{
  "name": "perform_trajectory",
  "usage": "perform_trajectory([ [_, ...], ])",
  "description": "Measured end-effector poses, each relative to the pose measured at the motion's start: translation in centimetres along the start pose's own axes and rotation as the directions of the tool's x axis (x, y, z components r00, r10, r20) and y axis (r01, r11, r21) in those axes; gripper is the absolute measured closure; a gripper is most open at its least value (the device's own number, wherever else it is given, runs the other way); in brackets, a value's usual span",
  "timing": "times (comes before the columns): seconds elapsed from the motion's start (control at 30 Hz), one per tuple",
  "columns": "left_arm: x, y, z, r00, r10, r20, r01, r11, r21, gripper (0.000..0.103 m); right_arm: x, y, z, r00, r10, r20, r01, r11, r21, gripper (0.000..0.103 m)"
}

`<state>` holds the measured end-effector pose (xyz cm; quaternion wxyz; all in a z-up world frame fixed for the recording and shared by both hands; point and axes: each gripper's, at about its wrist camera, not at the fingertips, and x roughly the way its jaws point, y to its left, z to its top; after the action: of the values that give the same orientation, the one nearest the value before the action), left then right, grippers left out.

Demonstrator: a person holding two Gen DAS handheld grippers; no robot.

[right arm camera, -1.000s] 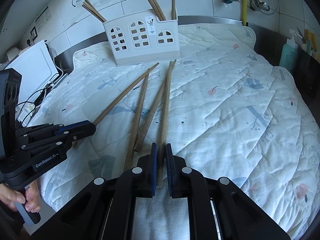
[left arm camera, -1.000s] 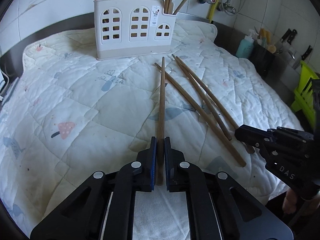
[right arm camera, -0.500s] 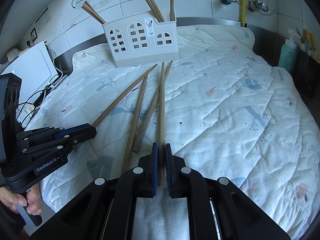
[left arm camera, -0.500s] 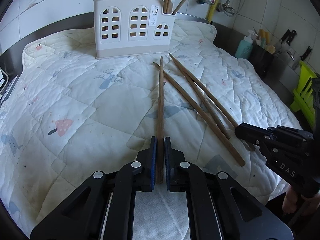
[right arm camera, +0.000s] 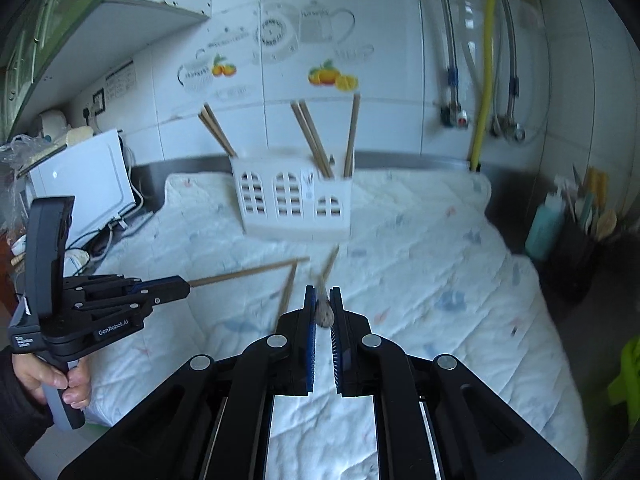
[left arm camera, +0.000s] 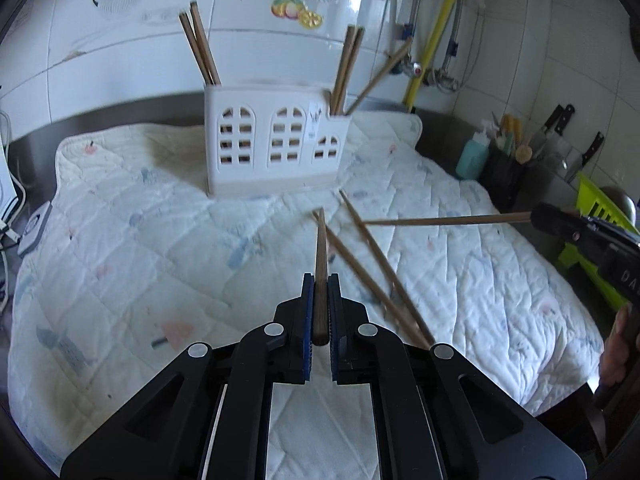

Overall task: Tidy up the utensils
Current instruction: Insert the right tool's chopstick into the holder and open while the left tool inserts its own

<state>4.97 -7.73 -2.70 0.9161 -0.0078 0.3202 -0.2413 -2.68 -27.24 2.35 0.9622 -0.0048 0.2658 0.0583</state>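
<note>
A white utensil holder (left arm camera: 276, 140) with arched cut-outs stands at the back of the quilted mat and holds several wooden chopsticks. It also shows in the right wrist view (right arm camera: 294, 204). My left gripper (left arm camera: 320, 280) is shut on a wooden chopstick (left arm camera: 321, 248), lifted above the mat and pointing at the holder. My right gripper (right arm camera: 323, 294) is shut on another chopstick (right arm camera: 326, 276), also lifted; this chopstick (left arm camera: 444, 221) shows in the left wrist view. Two loose chopsticks (left arm camera: 376, 264) lie on the mat, one of them visible in the right wrist view (right arm camera: 287, 292).
The quilted white mat (left arm camera: 140, 240) covers the counter. A black pot of utensils (left arm camera: 508, 168) and a teal bottle (left arm camera: 474, 156) stand at the right, with knives (left arm camera: 560, 124) behind. A white appliance (right arm camera: 80, 184) and cables sit at the left. A green rack (left arm camera: 592, 232) is at the right edge.
Both grippers have lifted their chopsticks off the mat and tilted up, so the wall and the holder's top now show. Two chopsticks stay on the mat.
</note>
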Motion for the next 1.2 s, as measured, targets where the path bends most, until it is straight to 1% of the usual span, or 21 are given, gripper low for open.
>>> perform_trajectory([
  [0.1, -0.4, 0.3, 1.1, 0.999, 0.001, 0.032, -0.001, 1.0, 0.009, 0.098, -0.5, -0.6, 2.5, 0.999, 0.02, 0.03, -0.02, 1.0, -0.009, 0.096],
  [0.17, -0.6, 0.6, 1.8, 0.999, -0.013, 0.036, 0.013, 1.0, 0.002, 0.098, -0.7, -1.0, 4.1, 0.998, 0.031, 0.051, -0.03, 0.999, -0.017, 0.096],
  [0.33, -1.0, 0.8, 3.5, 0.999, -0.015, 0.052, 0.014, 1.0, 0.017, 0.098, -1.2, -2.0, 9.0, 0.994, 0.059, 0.096, -0.055, 0.998, -0.04, 0.096],
  [0.43, -1.3, 0.8, 4.6, 0.998, -0.013, 0.065, 0.011, 0.999, 0.032, 0.098, -1.1, -2.4, 12.4, 0.99, 0.089, 0.113, -0.084, 0.995, -0.051, 0.097],
  [0.67, -1.9, 1.5, 7.5, 0.995, -0.013, 0.098, 0.01, 0.999, 0.037, 0.098, 0.3, -2.0, 19.4, 0.979, 0.114, 0.168, -0.098, 0.99, -0.099, 0.097],
  [0.73, -2.0, 1.5, 8.2, 0.994, -0.006, 0.107, 0.001, 0.999, 0.049, 0.098, 1.2, -1.7, 20.9, 0.977, 0.084, 0.194, -0.061, 0.991, -0.122, 0.097],
  [0.83, -2.1, 1.4, 9.1, 0.994, -0.006, 0.114, -0.002, 0.998, 0.068, 0.098, 3.2, -1.5, 22.4, 0.977, 0.067, 0.202, -0.044, 0.992, -0.119, 0.097],
  [1.0, -2.2, 1.6, 10.4, 0.992, -0.012, 0.128, 0.001, 0.996, 0.084, 0.098, 6.8, -1.5, 23.8, 0.976, 0.055, 0.213, -0.036, 0.995, -0.093, 0.097],
  [1.1, -2.3, 1.7, 11.1, 0.99, -0.014, 0.14, 0.001, 0.996, 0.09, 0.098, 9.1, -1.6, 24.0, 0.981, 0.049, 0.189, -0.035, 0.996, -0.077, 0.097],
  [1.2, -2.4, 1.8, 11.9, 0.988, -0.014, 0.152, -0.001, 0.995, 0.098, 0.098, 11.4, -1.5, 23.6, 0.986, 0.022, 0.164, -0.007, 0.996, -0.092, 0.097],
])
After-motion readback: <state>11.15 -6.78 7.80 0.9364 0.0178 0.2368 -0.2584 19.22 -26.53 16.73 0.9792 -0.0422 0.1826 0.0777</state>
